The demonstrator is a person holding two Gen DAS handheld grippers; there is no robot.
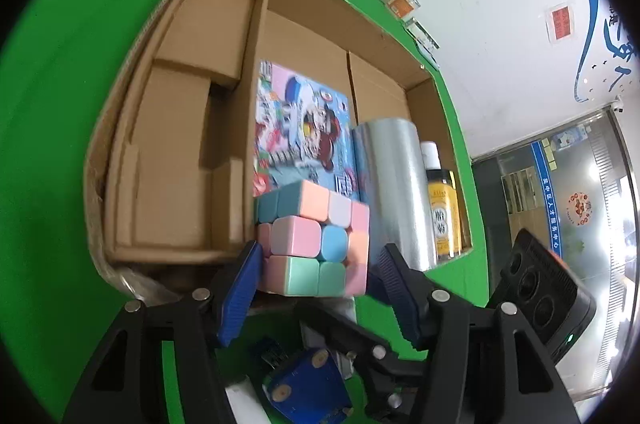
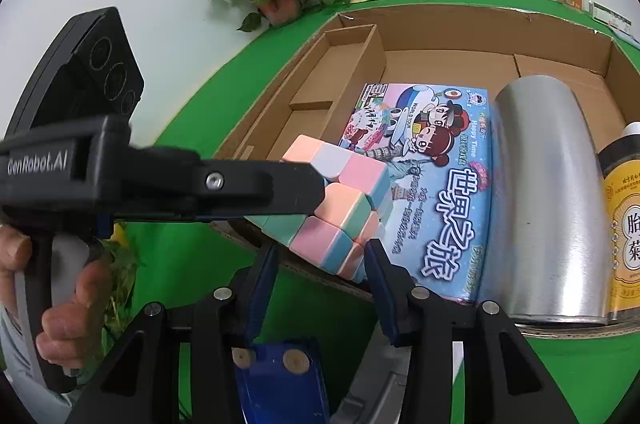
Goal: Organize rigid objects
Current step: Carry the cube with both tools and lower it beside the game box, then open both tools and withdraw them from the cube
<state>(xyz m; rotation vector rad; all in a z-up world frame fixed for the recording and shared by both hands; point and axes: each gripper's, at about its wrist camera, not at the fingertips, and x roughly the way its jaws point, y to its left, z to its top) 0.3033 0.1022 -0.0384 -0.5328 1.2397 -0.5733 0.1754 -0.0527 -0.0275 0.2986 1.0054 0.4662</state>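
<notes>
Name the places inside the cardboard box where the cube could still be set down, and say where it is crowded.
Free: the narrow divided compartments along the cardboard box's left wall, and the bare floor beyond the game box, toward the far wall. Crowded: the near right, where the game box, silver cylinder and yellow-labelled bottle lie side by side. The cube sits between the left gripper's fingers.

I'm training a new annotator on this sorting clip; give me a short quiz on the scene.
1. True or false: the pastel cube rests on the floor of the cardboard box.
2. What lies between the game box and the bottle? A silver cylinder, B plant, C cube.
3. The bottle's label is mostly ____.
Key: 1 false, the left gripper holds it; 2 A; 3 yellow.
</notes>
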